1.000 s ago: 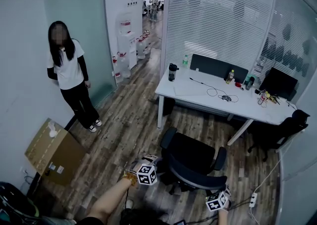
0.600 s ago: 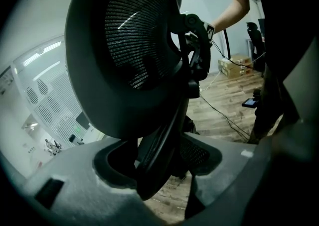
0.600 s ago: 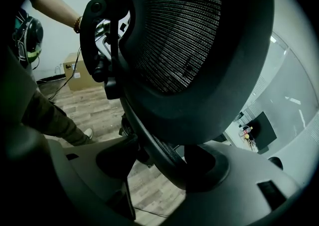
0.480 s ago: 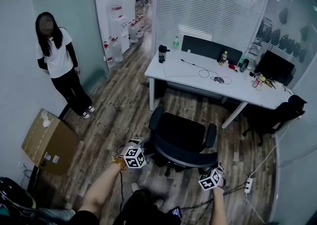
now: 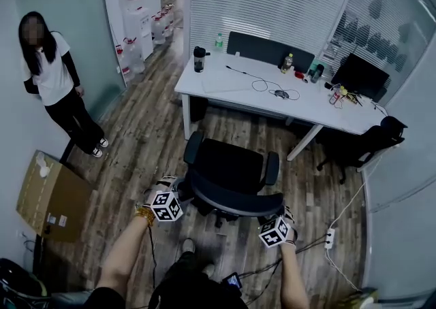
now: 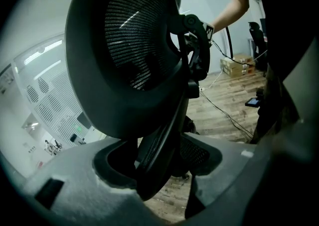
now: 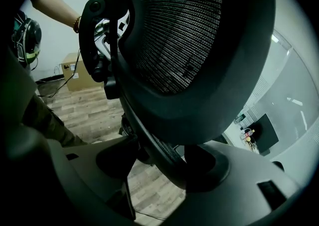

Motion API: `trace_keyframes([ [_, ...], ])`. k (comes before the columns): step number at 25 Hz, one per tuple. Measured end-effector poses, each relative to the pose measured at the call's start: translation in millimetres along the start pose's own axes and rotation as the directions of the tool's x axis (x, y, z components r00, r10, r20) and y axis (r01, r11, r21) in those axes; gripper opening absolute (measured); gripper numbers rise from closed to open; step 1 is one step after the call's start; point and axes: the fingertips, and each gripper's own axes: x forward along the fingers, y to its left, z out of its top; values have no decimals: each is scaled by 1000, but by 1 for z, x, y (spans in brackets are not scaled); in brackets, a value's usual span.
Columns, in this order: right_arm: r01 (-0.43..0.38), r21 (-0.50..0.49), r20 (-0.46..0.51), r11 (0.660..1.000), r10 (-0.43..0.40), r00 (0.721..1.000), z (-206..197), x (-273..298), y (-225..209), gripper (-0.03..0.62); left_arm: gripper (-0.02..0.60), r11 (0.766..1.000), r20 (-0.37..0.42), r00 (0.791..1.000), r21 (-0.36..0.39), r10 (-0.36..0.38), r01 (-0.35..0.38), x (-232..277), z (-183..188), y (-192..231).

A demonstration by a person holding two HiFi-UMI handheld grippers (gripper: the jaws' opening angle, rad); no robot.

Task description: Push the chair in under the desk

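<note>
A black mesh office chair (image 5: 228, 165) stands on the wood floor, its seat facing the white desk (image 5: 225, 86) a short way in front of it. My left gripper (image 5: 178, 194) holds the left end of the curved backrest (image 5: 235, 203), and my right gripper (image 5: 281, 214) holds the right end. In the left gripper view the backrest rim (image 6: 162, 140) runs between the jaws of the left gripper (image 6: 159, 170). In the right gripper view the rim (image 7: 154, 145) is likewise clasped by the right gripper (image 7: 164, 163).
A person (image 5: 51, 76) stands by the left wall, beside a cardboard box (image 5: 51, 195). A second black chair (image 5: 361, 148) sits at the desk's right end. A power strip (image 5: 331, 238) with cables lies on the floor at right. On the desk are a flask (image 5: 199, 59), cables and a monitor (image 5: 359, 76).
The chair has rolled forward toward the desk with both grippers on its backrest. My view has followed, so the desk and the person have shifted left.
</note>
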Motion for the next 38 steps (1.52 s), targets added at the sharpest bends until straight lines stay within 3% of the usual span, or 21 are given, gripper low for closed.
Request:
trace_keyframes([
  [26,24,48,-49,999,-22,999,56,50,-30,291,268,995,87,996,94,11,-19,21,-31,85],
  [38,34,50,-47,998,-32,998,78,85,-67,291,270,995,88,996,93,19,-27,49,-39,133],
])
